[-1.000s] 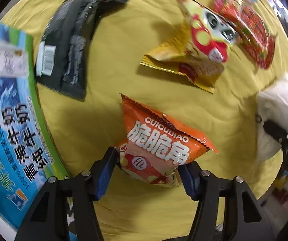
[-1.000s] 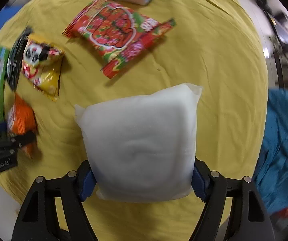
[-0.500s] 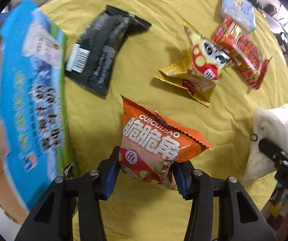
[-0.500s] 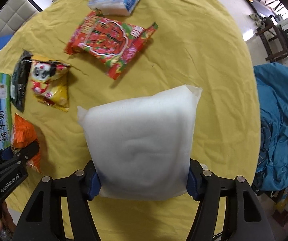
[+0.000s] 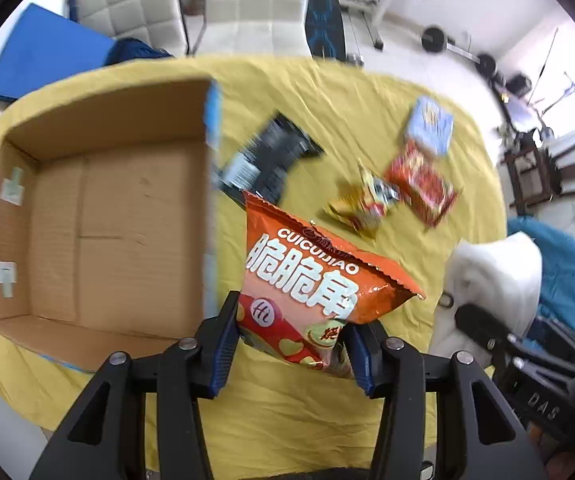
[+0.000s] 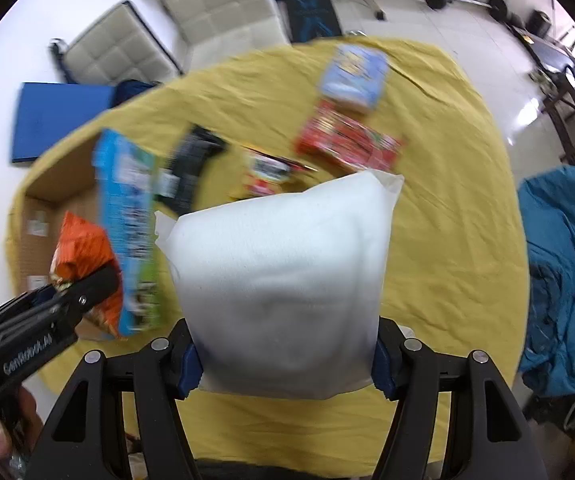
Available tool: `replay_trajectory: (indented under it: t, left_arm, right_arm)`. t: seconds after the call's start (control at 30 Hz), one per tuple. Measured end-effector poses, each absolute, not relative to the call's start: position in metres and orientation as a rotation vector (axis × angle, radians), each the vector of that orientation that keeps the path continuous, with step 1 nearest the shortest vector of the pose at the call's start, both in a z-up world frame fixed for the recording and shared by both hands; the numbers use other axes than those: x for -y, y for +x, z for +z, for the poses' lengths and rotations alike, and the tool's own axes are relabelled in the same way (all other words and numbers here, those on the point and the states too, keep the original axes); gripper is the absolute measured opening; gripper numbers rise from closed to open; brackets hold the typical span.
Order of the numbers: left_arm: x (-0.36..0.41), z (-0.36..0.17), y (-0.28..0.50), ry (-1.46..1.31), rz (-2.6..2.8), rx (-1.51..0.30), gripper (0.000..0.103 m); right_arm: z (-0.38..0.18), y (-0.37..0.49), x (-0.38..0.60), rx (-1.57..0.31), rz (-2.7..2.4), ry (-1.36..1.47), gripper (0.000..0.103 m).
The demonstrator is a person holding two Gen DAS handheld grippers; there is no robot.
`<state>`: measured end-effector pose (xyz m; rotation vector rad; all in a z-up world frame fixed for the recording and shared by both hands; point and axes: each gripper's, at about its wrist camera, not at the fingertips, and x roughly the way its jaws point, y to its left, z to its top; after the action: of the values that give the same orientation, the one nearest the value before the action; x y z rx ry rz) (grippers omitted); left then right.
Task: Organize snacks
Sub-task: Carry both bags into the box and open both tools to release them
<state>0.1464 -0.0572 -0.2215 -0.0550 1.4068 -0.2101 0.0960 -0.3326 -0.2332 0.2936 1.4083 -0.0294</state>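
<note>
My left gripper (image 5: 293, 340) is shut on an orange snack bag (image 5: 311, 280) and holds it in the air above the yellow tablecloth (image 5: 327, 400), just right of an open cardboard box (image 5: 99, 232). My right gripper (image 6: 287, 360) is shut on a white pillow-like packet (image 6: 283, 280), also lifted off the table. On the cloth lie a black packet (image 5: 271, 160), a yellow panda bag (image 5: 363, 204), a red bag (image 5: 423, 188) and a light blue pack (image 5: 429, 126). The right wrist view shows the left gripper (image 6: 83, 292) with the orange bag (image 6: 79, 252) beside the box.
The box's blue printed side (image 6: 131, 232) faces the snacks. White cushioned chairs (image 5: 207, 4) stand behind the round table, with a blue mat (image 5: 43, 56) on the floor. A teal cloth (image 6: 563, 280) lies at the right. Exercise gear (image 5: 435, 36) is farther back.
Both grippers closed on their packets and lifted them high off the table. The view has widened, so the inside of the box and the room now show.
</note>
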Motion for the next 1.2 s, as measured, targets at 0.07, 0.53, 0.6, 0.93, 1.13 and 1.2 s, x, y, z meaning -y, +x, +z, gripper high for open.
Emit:
replay_trajectory:
  t: [0.07,0.53,0.6,0.93,1.13,1.2]
  left_arm:
    - [0.036,-0.206,0.150,-0.072,-0.206,-1.381,0.045]
    - [-0.126,-0.236,0.231,-0.128,-0.127,-1.441,0.046]
    - [-0.141,-0.255,0.242,-0.142,-0.135,-1.492,0.046]
    - [-0.174,-0.346,0.293,-0.329,-0.151,-1.656,0.046]
    - [-0.157,-0.370,0.307,-0.337,-0.227,-1.713,0.046]
    - [-0.148,-0.374,0.310,-0.323,-0.253,-1.720,0.046]
  right_arm:
    - [-0.211,0.103,0.306,-1.376,0.004,0.287,0.068]
    - [-0.207,0.204,0.096,-1.376,0.151,0.236,0.068]
    - [-0.226,0.222,0.078,-1.401,0.143,0.232,0.068]
    - [-0.326,0.271,0.035,-1.516,0.069,0.167,0.068]
    - [-0.363,0.280,0.031,-1.526,0.037,0.133,0.068]
    - [-0.370,0.281,0.026,-1.522,0.030,0.112,0.069]
